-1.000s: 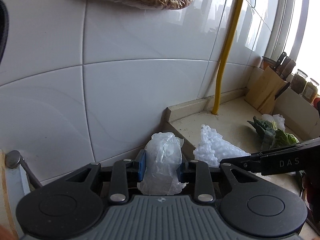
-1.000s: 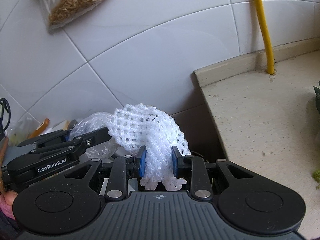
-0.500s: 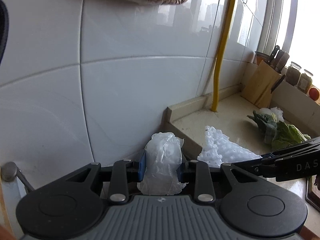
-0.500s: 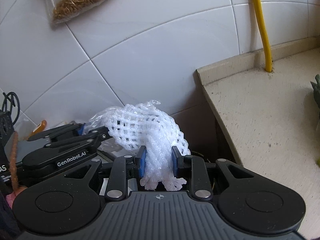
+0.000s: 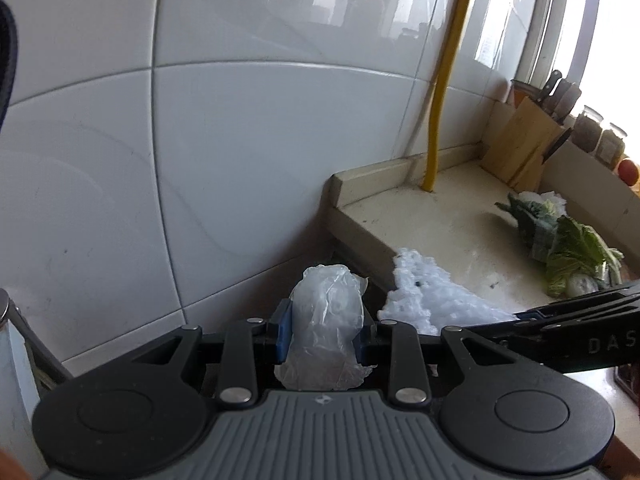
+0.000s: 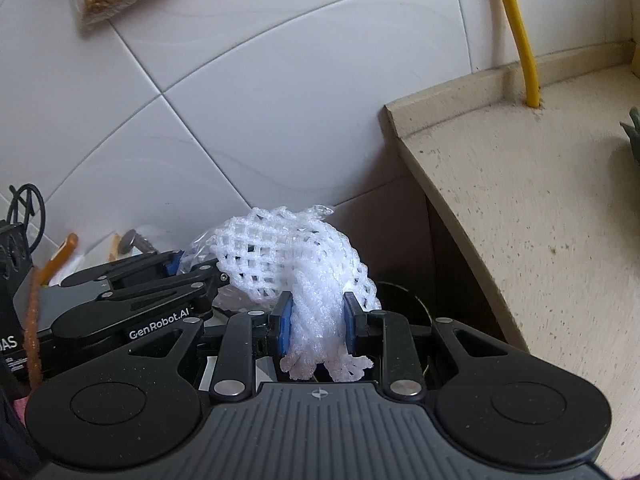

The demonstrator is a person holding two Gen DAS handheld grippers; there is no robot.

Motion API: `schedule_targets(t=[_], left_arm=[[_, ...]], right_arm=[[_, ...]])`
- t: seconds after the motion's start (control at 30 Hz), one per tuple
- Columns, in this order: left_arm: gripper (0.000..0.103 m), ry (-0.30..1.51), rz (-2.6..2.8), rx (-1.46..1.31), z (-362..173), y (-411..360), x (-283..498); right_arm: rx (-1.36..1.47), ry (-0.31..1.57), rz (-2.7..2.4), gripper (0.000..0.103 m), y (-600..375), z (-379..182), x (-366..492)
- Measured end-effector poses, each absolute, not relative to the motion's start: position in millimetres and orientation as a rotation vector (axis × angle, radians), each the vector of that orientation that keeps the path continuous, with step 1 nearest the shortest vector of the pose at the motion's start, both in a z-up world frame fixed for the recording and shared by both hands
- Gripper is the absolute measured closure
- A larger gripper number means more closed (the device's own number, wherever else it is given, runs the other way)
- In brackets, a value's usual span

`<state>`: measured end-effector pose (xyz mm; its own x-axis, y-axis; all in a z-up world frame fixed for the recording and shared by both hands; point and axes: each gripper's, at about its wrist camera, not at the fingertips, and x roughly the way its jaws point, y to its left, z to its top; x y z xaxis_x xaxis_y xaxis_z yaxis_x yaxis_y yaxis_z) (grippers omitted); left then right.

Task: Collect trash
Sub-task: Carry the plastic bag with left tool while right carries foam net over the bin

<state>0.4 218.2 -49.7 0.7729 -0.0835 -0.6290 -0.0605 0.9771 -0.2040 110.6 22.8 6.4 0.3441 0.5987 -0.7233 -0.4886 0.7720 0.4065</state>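
Both sets of jaws are clamping down on rubbish: the left gripper [image 5: 325,336] is pinching a crumpled clear plastic bag [image 5: 326,320] between its blue pads, and the right gripper [image 6: 316,322] is squeezing a white foam fruit net [image 6: 304,264], which is bulging up and over to the left of its jaws. The two tools are hovering side by side, the net nearly brushing the left one, in the gap beside the end of the worktop [image 6: 520,208] and in front of the tiled wall [image 5: 240,140].

A dark round opening [image 6: 400,300] is showing just beyond and below the right jaws — probably the bin, though too little of it is visible to be sure. To do this step well, I'd say each load should be lowered right over that mouth before the jaws are let go, one at a time, since both pieces are light and springy and could catch on a pad or drift aside. Leafy greens [image 5: 568,240] are lying farther off on the worktop, well to the right of the left jaws.
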Motion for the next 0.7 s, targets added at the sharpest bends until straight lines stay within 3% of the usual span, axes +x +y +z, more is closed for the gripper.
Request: schedule_targets(t=[0.7], left_arm=[[0.076,0.831,0.034,-0.212,-90,226,23]], right_arm=[[0.162,1.100,0.612,0.071,34,-27,126]])
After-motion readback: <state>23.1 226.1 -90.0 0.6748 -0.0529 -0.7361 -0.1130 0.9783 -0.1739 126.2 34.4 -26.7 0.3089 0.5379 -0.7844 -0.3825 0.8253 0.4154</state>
